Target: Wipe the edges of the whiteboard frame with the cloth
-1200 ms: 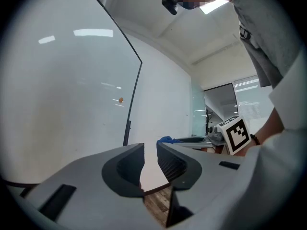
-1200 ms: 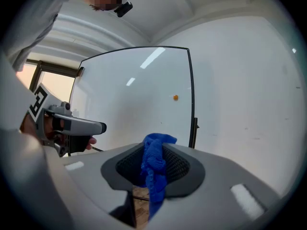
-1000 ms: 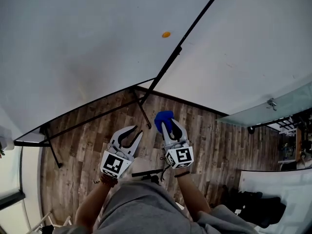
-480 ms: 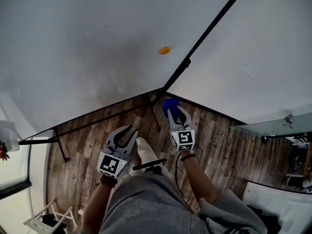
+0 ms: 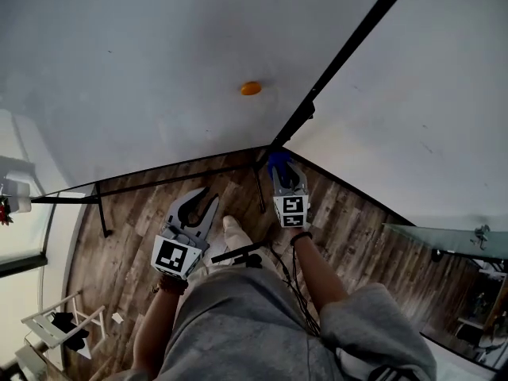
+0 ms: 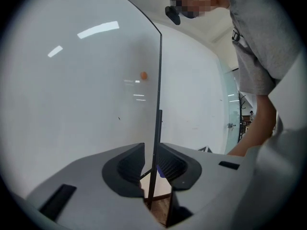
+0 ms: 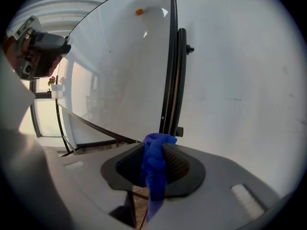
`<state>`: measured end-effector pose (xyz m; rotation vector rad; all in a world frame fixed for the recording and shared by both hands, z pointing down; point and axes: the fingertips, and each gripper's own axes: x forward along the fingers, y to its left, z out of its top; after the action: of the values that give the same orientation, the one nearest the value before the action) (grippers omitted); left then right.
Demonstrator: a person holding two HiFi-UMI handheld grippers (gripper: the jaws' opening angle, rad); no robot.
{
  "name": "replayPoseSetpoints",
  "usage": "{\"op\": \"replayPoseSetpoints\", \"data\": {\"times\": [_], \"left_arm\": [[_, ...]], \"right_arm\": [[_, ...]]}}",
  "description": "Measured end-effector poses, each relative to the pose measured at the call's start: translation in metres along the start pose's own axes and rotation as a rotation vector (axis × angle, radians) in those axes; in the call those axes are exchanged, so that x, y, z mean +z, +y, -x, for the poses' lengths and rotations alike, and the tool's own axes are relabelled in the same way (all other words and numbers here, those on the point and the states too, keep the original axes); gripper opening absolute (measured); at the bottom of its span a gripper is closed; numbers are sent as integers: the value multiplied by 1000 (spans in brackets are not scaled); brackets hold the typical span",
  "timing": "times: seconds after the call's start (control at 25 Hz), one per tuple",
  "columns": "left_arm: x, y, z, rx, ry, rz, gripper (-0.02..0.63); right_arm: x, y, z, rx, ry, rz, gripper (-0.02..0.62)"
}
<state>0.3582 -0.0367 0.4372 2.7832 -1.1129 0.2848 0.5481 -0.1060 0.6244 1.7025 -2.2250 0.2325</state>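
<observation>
The blue cloth (image 5: 277,162) is bunched between the pads of the right claw (image 5: 282,173), which is clamped on it; the right gripper view shows a tail of it hanging below the jaws. It sits at the lower end of the black side edge of the whiteboard frame (image 5: 343,54), near the corner where that edge meets the bottom rail (image 5: 159,171). Whether cloth and frame touch I cannot tell. The left claw (image 5: 205,202) is lower and to the left, jaws together on nothing, apart from the frame.

No edge shows a wiped streak or dirt (black rails give little away). I judge the wiping to be at a corner, with most of the frame probably left to do. A small orange magnet (image 5: 251,88) sits on the board above the wooden floor (image 5: 119,244).
</observation>
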Motion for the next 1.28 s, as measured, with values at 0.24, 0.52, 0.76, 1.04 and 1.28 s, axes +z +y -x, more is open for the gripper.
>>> {"op": "replayPoseSetpoints", "data": {"times": [0.24,0.52,0.76,1.04,1.28], "left_arm": [[-17,1,-7,43,6,75,86],[-13,12,-12,67,-13,63,84],[-10,21,-14,67,-18,53,84],[-12,18,-25,38,-2,54,84],[-13,17,-25,35,-7,49,84]], "right_arm": [[-15,-18,-30,13,16,-14,121],[-21,-24,-52,-23,11,-111,121],[-23,-23,-56,-46,9,-182,121],[-23,-4,-71,44,32,-146,120],[-20,-3,-73,34,19,-192,116]]}}
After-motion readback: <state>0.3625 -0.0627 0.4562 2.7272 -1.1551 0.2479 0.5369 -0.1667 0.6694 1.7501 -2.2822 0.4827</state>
